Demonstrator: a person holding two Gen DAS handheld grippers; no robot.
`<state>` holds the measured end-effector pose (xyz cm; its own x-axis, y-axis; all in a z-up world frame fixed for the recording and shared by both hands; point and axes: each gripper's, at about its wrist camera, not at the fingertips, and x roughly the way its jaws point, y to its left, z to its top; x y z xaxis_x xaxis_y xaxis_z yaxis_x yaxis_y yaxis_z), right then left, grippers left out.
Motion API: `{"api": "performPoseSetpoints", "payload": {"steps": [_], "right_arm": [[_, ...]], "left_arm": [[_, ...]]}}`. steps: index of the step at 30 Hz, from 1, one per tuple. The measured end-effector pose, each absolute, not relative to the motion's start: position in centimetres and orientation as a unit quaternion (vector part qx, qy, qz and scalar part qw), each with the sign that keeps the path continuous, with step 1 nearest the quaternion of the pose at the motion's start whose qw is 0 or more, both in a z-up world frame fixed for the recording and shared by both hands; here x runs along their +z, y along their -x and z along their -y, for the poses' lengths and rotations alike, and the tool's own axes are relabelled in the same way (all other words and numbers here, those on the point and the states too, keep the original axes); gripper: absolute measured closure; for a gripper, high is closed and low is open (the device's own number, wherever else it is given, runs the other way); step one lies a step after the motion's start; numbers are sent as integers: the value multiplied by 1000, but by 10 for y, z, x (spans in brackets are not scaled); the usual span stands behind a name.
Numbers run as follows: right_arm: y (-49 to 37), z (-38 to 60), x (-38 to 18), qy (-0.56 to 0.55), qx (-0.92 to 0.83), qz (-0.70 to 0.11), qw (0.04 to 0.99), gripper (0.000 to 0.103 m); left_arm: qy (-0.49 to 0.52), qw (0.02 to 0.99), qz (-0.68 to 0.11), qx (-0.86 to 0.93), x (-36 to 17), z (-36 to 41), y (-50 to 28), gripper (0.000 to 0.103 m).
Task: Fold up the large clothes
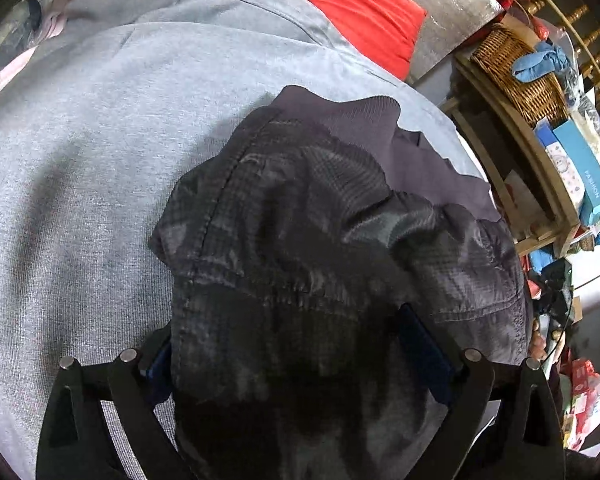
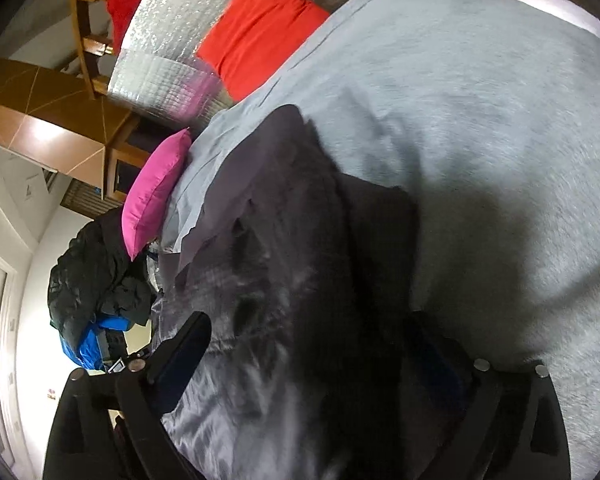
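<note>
Dark grey quilted fabric fills the space between both pairs of your fingers: it is a padded jacket (image 1: 300, 240) with stitched seams and a smooth ribbed band (image 1: 364, 120) along its far edge, and it lies bunched on the light grey bed sheet (image 1: 80, 160).

Your left gripper (image 1: 296, 344) has its fingers set apart with a thick wad of the jacket between them. One blue-padded finger (image 1: 424, 344) shows on the right of the wad, the other is mostly buried on the left, and you cannot tell from this view how firmly the pads bear on the cloth.

Your right gripper (image 2: 312, 356) is in the same posture. Its left finger (image 2: 184, 356) stands clear at the jacket's shiny edge, the other is lost in shadow under the cloth, and the jacket (image 2: 284, 280) spills between them toward the camera. Whether it is truly clamped cannot be told.

A red cushion (image 1: 364, 12) and a magenta pillow (image 2: 156, 192) sit at the far side of the sheet, against a silver quilted headboard (image 2: 168, 32). To your left gripper's right stands a wooden shelf unit (image 1: 512, 168) with a wicker basket (image 1: 516, 76) and a blue box marked FASHION (image 1: 584, 172). A black puffy garment over something blue (image 2: 96, 280) is heaped beyond the magenta pillow.
</note>
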<state>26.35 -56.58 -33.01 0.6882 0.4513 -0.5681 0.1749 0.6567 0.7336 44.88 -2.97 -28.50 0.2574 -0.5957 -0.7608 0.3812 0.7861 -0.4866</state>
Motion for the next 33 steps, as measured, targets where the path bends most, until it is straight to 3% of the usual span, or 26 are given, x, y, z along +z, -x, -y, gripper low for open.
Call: {"api": "performPoseSetpoints", "payload": {"steps": [5,9,12,21,23,25,27,33], "right_arm": [[-283,527,-324,-347,78,-404,843,5],[-284,509,-315,-321,65,-396,858,23],[-282,506,-314,-307,50,-392,866,32],[-285,511,-323,-320,51,-392,861,31],[-282,507,-316,-304,42,-379,873,40],[-275,503,-303,-286,34,-355,889,57],[-271,501,-288,-280,34,-324,903,63],[-259,493,-253,-260,35,-259,930,67]], "left_arm": [[133,777,-528,-317,-287,37,-455,6],[162,769,-523,-330,-285,38,-456,7],[148,775,-524,-321,-284,44,-455,16],[121,783,-536,-292,-290,60,-453,15],[126,793,-525,-281,-285,59,-453,29],[131,806,-505,-280,-276,54,-450,54],[141,812,-483,-297,-264,55,-447,65],[131,840,-420,-318,-228,62,-426,69]]}}
